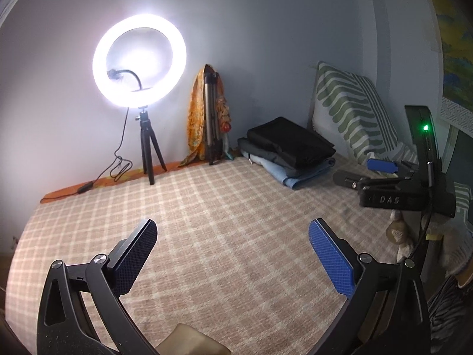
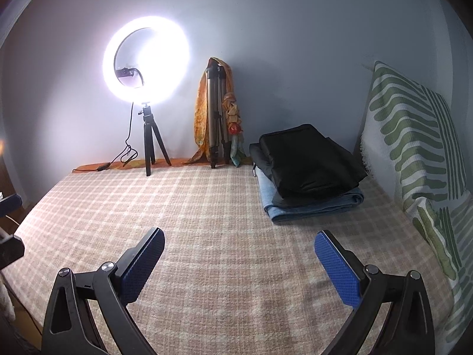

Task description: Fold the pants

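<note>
A stack of folded pants lies at the back right of the bed: black pants (image 1: 291, 142) (image 2: 310, 159) on top, a dark grey pair under them and light blue jeans (image 1: 301, 174) (image 2: 313, 207) at the bottom. My left gripper (image 1: 232, 236) is open and empty above the checked blanket (image 1: 221, 207), well short of the stack. My right gripper (image 2: 239, 245) is open and empty too, in front of the stack; it also shows at the right edge of the left wrist view (image 1: 393, 183).
A lit ring light (image 1: 139, 62) (image 2: 146, 59) on a small tripod stands at the back left, its cable trailing on the bed edge. A folded tripod draped with an orange scarf (image 1: 210, 115) (image 2: 217, 112) leans on the wall. A green-and-white patterned pillow (image 1: 351, 103) (image 2: 414, 142) stands at the right.
</note>
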`<state>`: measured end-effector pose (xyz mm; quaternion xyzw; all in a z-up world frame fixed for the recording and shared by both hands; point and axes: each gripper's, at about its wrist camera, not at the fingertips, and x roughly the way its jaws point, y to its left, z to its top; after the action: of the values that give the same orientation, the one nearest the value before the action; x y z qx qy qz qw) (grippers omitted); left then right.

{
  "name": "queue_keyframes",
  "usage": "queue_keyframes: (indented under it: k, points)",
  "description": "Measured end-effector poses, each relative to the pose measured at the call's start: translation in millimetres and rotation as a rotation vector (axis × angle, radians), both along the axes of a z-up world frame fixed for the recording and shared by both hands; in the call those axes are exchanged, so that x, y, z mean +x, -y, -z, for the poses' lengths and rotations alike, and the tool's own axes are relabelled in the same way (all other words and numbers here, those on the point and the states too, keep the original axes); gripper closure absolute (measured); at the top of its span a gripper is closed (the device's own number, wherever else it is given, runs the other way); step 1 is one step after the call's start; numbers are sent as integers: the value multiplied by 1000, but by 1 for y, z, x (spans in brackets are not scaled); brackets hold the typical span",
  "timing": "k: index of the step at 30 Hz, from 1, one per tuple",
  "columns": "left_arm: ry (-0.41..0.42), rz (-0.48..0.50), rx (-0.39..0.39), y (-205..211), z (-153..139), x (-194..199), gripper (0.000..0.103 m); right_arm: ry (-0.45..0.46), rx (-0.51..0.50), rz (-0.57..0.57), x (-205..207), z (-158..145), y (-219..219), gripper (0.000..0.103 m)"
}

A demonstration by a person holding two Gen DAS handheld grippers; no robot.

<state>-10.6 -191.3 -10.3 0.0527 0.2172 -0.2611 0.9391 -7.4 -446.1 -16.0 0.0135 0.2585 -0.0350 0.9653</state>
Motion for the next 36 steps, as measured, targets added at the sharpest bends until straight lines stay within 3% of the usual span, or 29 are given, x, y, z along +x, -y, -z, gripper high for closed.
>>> queue_keyframes:
  k: [36]
  points:
    - [-1, 3, 9, 0, 1, -2, 1, -13, 40, 18, 1, 4, 3, 0]
